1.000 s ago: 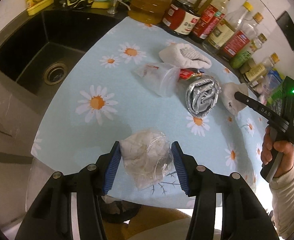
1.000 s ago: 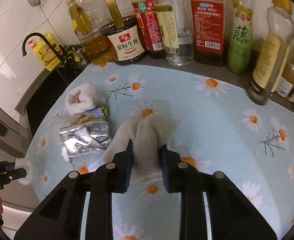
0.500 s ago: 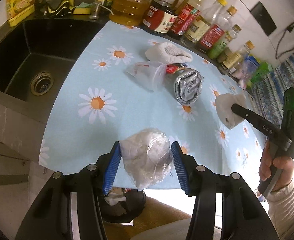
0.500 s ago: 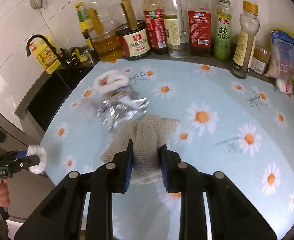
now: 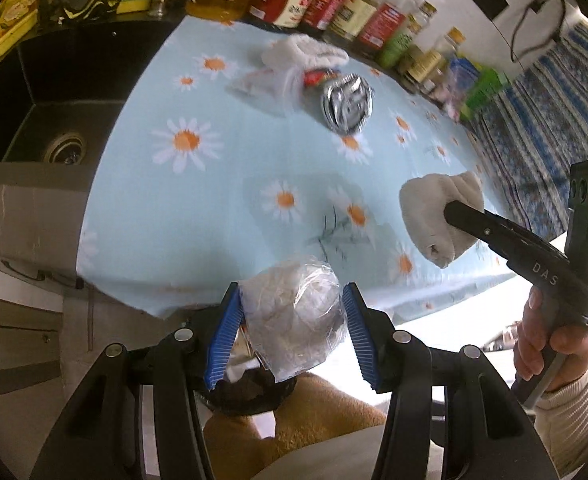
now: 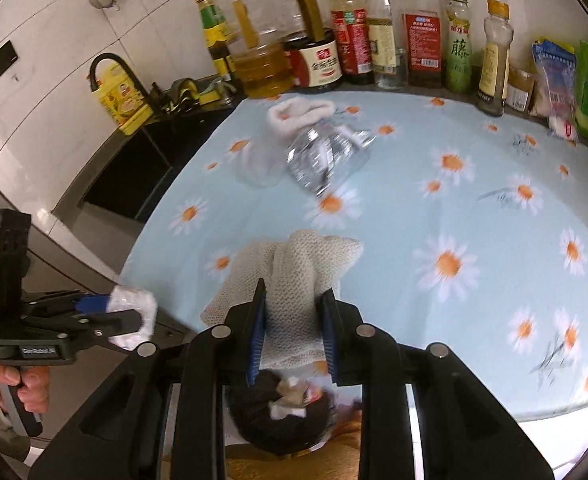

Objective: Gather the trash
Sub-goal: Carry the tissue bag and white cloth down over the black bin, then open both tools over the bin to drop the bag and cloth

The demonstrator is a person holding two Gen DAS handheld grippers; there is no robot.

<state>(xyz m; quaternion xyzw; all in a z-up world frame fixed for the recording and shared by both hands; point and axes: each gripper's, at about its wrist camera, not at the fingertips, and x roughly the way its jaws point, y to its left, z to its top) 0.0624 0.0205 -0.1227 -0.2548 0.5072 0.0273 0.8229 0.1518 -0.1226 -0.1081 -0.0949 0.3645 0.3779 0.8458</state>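
Note:
In the left wrist view my left gripper [image 5: 292,294] is shut on a clear plastic bag with a white wad inside [image 5: 294,316]. It hangs past the near edge of the daisy tablecloth [image 5: 222,208], over a black-lined trash bin [image 5: 250,390]. My right gripper [image 6: 293,292] is shut on a beige knitted cloth [image 6: 313,256], also above the bin [image 6: 282,420]. That cloth [image 5: 433,216] shows at the right of the left wrist view. A white towel wad [image 5: 301,52], a limp plastic bag [image 5: 266,84] and a crumpled foil pouch [image 5: 345,100] lie far back on the table.
A black sink [image 5: 54,120] lies left of the table. A row of sauce and oil bottles [image 6: 373,40] lines the back wall. Snack packets [image 6: 557,80] stand at the back right. The bin holds several scraps. A person's hand [image 5: 553,352] grips the right tool.
Both grippers drew back from the middle of the table to its near edge with their loads still held. The bin has come into view under them. The left gripper rolled a little.

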